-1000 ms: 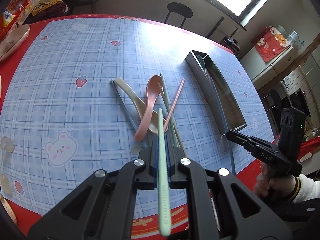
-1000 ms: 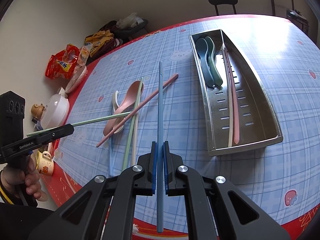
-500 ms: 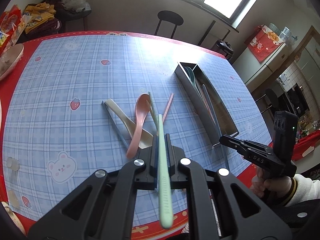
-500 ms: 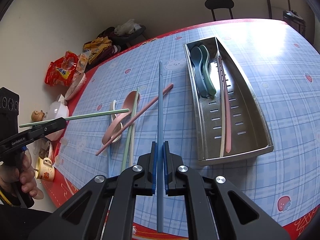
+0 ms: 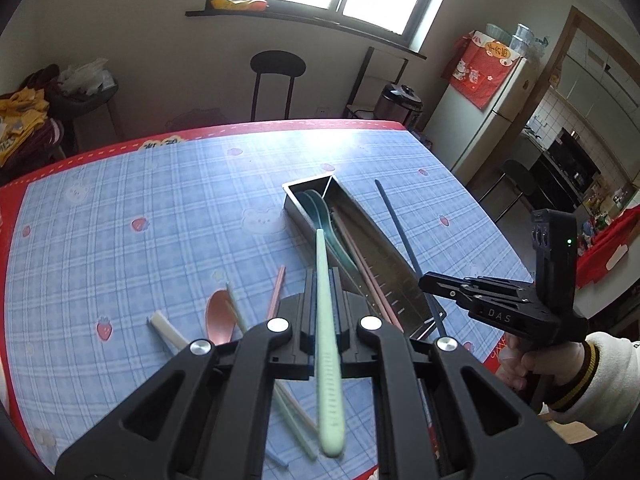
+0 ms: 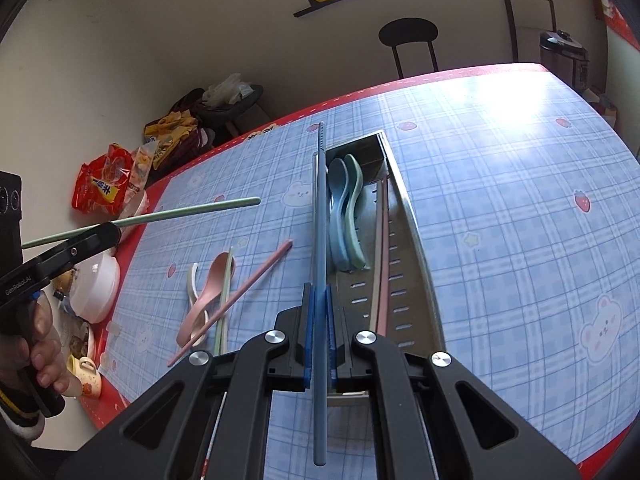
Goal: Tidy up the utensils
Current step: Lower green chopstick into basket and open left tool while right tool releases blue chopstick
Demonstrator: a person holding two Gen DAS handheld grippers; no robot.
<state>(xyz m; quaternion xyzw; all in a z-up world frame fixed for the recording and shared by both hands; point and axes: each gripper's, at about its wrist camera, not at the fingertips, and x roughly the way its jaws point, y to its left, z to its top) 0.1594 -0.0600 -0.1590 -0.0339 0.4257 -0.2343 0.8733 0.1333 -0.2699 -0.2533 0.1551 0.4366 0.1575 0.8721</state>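
Right now both grippers carry a chopstick toward the metal tray (image 6: 416, 240). The left gripper (image 5: 322, 280) pinches a green chopstick (image 5: 326, 300) with its jaws pressed onto it, tip reaching over the near end of the tray. The right gripper (image 6: 318, 308) clamps a blue chopstick (image 6: 320, 220), which runs along the tray's left wall, above the two spoons (image 6: 346, 216) already inside. A pink spoon (image 6: 208, 292), a white spoon, a pink chopstick (image 6: 240, 300) and a pale green one lie loose on the checked tablecloth (image 6: 520, 220). The step in hand looks like delivery; next, each stick needs lining up with the long slot beside the chopsticks already in the tray, lowering, then releasing.
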